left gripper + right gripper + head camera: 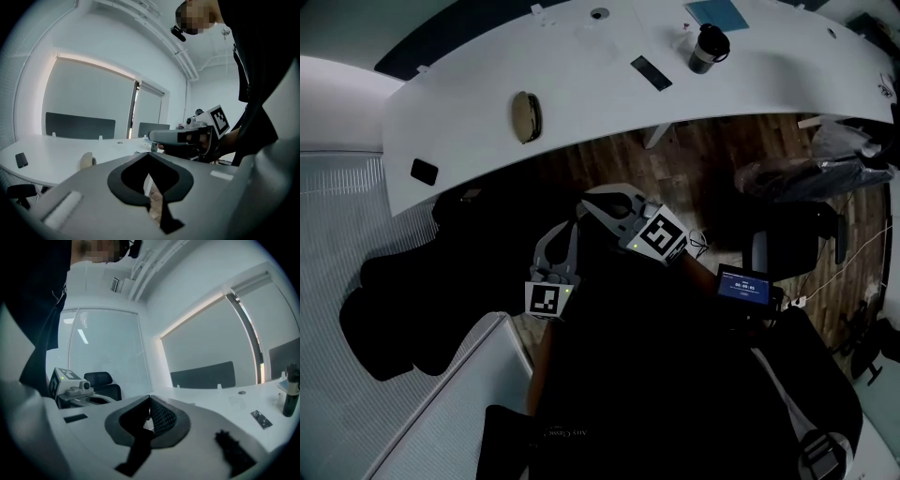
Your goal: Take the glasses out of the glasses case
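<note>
Glasses case [525, 116]: tan oval, apparently unopened, lying on white table [581, 84], well apart from both grippers. Left gripper [566, 228], right gripper [598, 202]: jaws together, nothing held, short of table edge. Step judged: approach. Next: jaws to be opened, case reached and steadied.

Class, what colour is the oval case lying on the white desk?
The case is tan; the head view shows it best.

white table [581, 84], tan glasses case [525, 116], black cup [708, 47], blue sheet [717, 12], brown wood-grain floor [694, 169].
</note>
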The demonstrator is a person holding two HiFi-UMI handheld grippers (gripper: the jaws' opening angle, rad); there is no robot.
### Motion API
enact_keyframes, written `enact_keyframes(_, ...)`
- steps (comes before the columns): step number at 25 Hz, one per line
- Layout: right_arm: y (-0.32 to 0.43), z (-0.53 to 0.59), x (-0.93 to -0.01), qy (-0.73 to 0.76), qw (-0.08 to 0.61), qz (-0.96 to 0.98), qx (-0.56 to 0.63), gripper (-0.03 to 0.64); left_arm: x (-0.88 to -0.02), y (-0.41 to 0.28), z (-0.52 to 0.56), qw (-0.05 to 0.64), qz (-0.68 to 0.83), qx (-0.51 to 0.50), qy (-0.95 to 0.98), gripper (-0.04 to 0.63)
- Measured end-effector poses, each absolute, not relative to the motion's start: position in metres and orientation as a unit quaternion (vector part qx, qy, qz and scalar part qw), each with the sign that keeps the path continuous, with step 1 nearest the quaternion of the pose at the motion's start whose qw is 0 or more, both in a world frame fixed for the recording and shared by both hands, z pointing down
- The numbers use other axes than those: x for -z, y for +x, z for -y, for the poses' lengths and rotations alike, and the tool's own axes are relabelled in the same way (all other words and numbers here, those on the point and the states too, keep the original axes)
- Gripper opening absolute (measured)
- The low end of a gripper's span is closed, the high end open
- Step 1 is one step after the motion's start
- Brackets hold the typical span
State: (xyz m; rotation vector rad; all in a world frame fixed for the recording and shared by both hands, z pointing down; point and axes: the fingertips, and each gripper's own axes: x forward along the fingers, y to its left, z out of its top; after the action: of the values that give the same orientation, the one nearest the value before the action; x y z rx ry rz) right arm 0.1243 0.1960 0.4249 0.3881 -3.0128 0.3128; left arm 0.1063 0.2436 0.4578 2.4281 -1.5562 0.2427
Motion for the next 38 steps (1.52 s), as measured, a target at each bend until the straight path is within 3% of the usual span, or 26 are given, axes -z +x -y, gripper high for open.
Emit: enact_keyframes(38, -0.031, -0.089, -0.433, 0.169, 0.125, 0.973, -0.094, 0.008, -0.470, -0.056, -0.120, 0.183, 0.485, -0.023, 0.855, 0.006)
